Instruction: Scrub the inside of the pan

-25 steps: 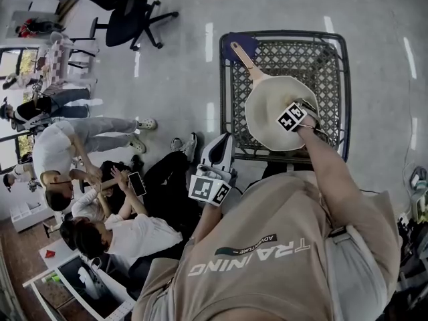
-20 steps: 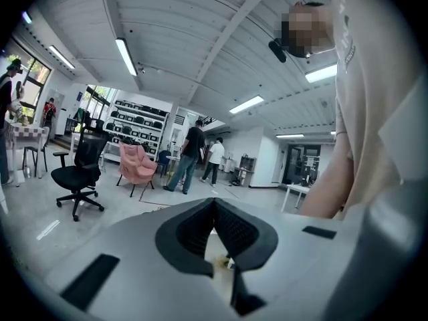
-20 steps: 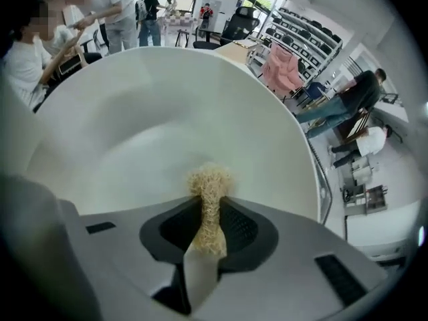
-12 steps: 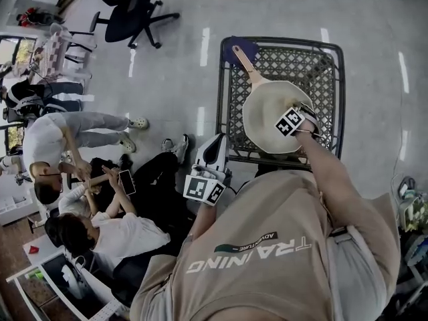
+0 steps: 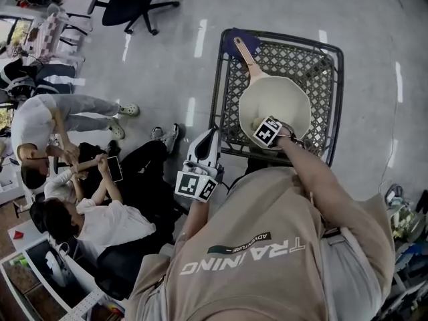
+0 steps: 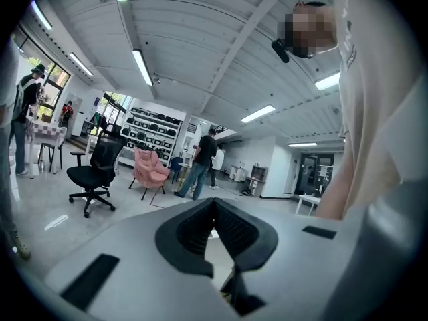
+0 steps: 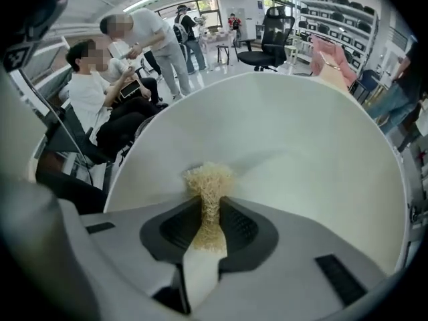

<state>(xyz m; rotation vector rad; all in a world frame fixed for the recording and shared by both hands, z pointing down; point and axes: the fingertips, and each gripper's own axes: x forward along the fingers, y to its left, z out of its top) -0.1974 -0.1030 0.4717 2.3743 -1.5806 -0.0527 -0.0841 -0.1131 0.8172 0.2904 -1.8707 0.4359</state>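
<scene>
A pale round pan with a wooden handle lies on a dark lattice-topped table. My right gripper points steeply down into the pan's near left part, shut on a straw-coloured fibrous scrubber. The scrubber's tuft presses on the pan's pale inner wall. My left gripper hangs off the table's left near corner, apart from the pan. In the left gripper view its jaws meet at the tips with nothing between them.
A dark blue thing lies under the handle's far end. Several people sit and stand on the floor to the left. A black office chair stands at the far left.
My right gripper has slid with the scrubber from the pan's right side across to its near left side. The left gripper stays beside the table.
</scene>
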